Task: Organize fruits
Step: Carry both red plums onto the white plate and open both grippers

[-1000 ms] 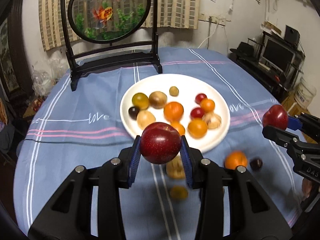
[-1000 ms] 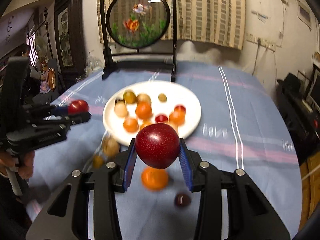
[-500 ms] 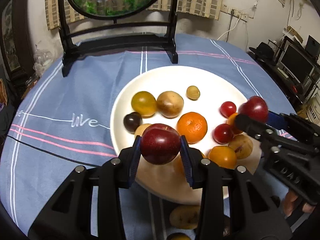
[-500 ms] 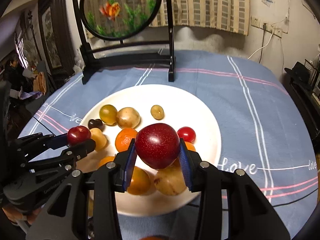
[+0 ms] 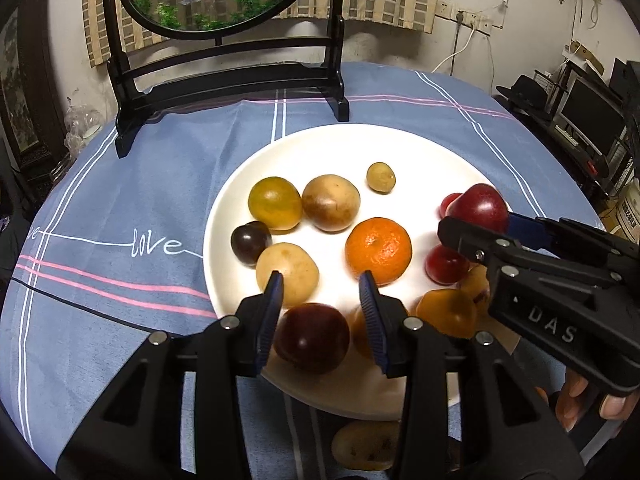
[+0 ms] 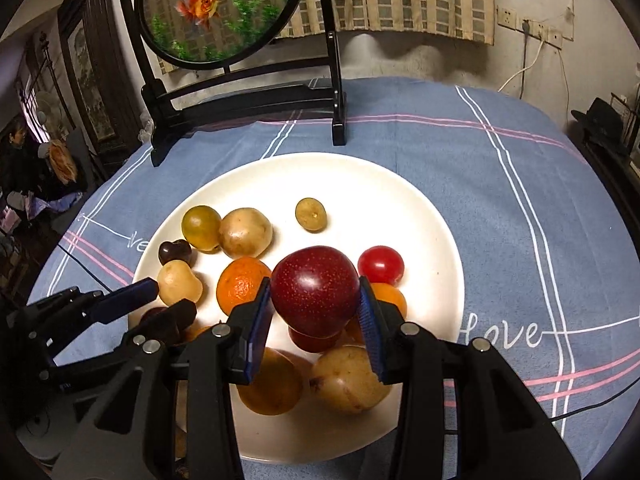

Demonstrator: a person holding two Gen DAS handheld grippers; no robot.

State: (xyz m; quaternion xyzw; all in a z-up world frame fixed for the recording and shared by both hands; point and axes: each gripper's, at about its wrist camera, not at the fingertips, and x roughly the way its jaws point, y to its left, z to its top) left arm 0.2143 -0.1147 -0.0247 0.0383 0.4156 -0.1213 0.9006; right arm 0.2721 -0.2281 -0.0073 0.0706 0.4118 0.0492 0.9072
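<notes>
"love" on tablecloth [image 5: 120,184]; "DAS", seemingly, on right gripper [image 5: 476,220]

A: Plate [image 6: 432,240]: glazed white ceramic, smooth, glossy. Cloth [image 6: 500,200] on bench: woven, matt, striped.
B: Plum [image 6: 316,290]: shiny skin, fine speckles. Mandarin [image 5: 378,250]: dimpled, dull sheen.
A: Right tongs [image 6: 316,316]: matt black plastic, ribbed blue pads, bright metal screws.
B: Left tongs [image 5: 320,300]: same. Stand [image 5: 224,64]: black lacquered wood, glossy.
</notes>
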